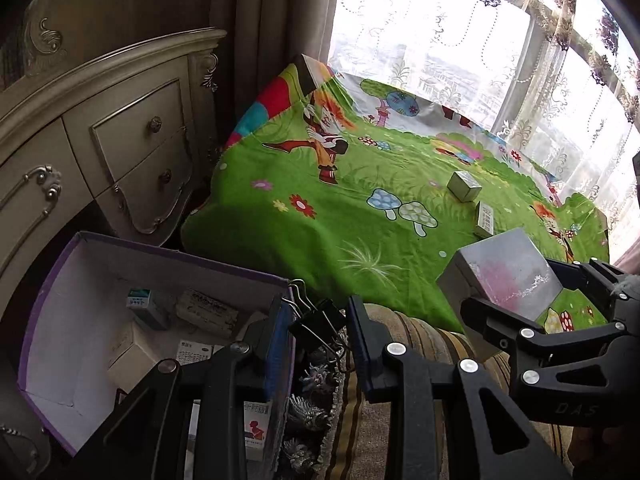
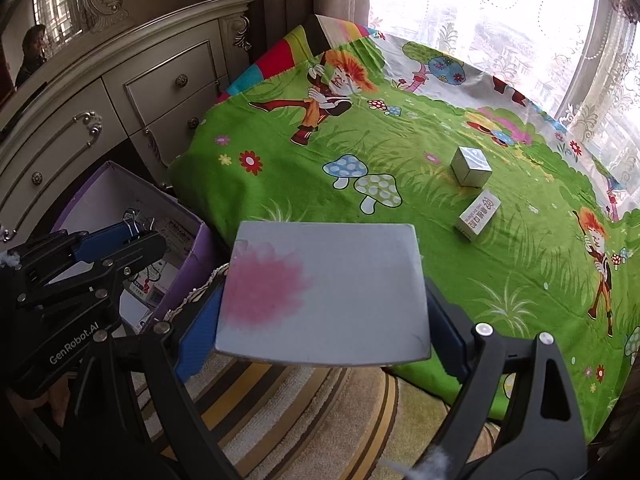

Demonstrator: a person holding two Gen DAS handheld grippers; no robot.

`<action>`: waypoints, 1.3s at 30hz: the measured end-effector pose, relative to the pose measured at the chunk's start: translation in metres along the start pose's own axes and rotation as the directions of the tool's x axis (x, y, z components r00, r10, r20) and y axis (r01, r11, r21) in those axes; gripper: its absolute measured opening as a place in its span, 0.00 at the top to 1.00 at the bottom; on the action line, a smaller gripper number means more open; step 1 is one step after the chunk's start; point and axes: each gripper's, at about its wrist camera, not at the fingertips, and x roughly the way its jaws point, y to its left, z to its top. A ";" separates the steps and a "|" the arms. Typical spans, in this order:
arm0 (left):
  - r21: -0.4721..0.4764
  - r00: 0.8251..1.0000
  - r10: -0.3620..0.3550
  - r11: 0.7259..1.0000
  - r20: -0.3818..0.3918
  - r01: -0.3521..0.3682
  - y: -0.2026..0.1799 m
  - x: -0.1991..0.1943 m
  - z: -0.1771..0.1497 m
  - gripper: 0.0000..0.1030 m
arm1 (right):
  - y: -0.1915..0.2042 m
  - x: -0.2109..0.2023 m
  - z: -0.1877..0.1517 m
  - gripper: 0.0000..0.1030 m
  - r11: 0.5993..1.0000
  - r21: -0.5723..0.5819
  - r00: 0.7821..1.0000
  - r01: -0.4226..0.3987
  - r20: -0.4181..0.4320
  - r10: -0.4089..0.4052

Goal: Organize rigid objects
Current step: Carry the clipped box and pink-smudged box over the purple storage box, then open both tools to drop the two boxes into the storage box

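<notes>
Carrying the grey box with the pink bloom (image 2: 324, 292) in your right gripper (image 2: 320, 320), you had its jaws spread wide and clamped on the box's two sides, the flat face turned up toward the lens. The box hung over the striped rug (image 2: 304, 412), at the near edge of the green cartoon sheet (image 2: 400, 120), not yet over the bin.

Your left gripper (image 1: 316, 340) had its jaws drawn together. They gripped the near wall of the purple-edged bin (image 1: 60, 280) beside the black binder clips (image 1: 316, 320), as best the left wrist view shows.

Progress, as I judged it: partly done. The bin, at eight o'clock from the carried box in the right wrist view, already held several small cartons (image 1: 132, 352) lying on its floor. Two pieces remained out on the sheet: a silver cube (image 2: 471, 167) at one o'clock from the carried box, and a small white printed carton (image 2: 479, 216) just beside it, nearer you.

So the count left was the box in your grip plus those two. The box in hand looked wide against the bin's mouth; you would likely need to lower it flat and square.
</notes>
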 end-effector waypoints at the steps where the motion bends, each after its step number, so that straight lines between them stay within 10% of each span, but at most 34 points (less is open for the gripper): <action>1: -0.005 1.000 0.006 1.000 0.002 -0.006 0.004 -0.001 -0.001 0.70 | 0.005 0.001 0.000 0.11 1.000 -0.009 1.000 -0.005 -0.002 0.005; 33: -0.284 0.974 0.225 0.933 -0.015 -0.220 0.162 -0.018 -0.017 0.69 | 0.172 0.017 -0.012 0.09 0.910 -0.286 0.953 -0.301 -0.112 0.280; 39: -0.308 0.970 0.241 0.922 -0.017 -0.234 0.165 -0.019 -0.018 0.26 | 0.184 0.017 -0.023 0.09 0.883 -0.351 0.950 -0.313 -0.136 0.282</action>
